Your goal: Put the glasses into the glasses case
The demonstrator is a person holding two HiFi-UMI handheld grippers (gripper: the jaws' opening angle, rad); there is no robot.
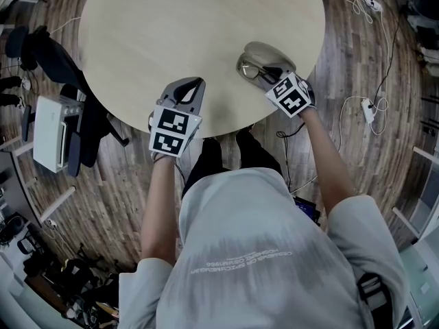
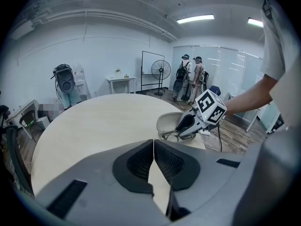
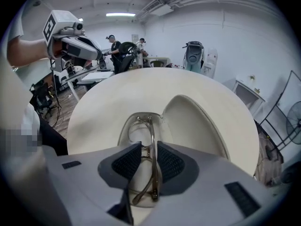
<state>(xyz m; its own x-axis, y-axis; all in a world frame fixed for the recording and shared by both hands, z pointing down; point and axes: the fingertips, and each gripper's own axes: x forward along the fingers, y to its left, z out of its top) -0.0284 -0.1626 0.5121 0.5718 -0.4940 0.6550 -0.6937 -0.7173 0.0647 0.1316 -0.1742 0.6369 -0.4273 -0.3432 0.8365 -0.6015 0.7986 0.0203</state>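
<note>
A: Head view?
B: The right gripper is holding thin brown-framed folded glasses at the open cream hard-shell glasses case, near the edge of the round pale wooden table.
A: Left gripper view?
B: The left gripper is idling, jaws pressed together on nothing.
A: Right gripper view?
B: Its jaws are pinching the frame, and the glasses are sitting in the case's lower half. Letting go and closing the lid are still pending, I judge.

glasses half hidden by right tongs | grip on them unclear
</note>
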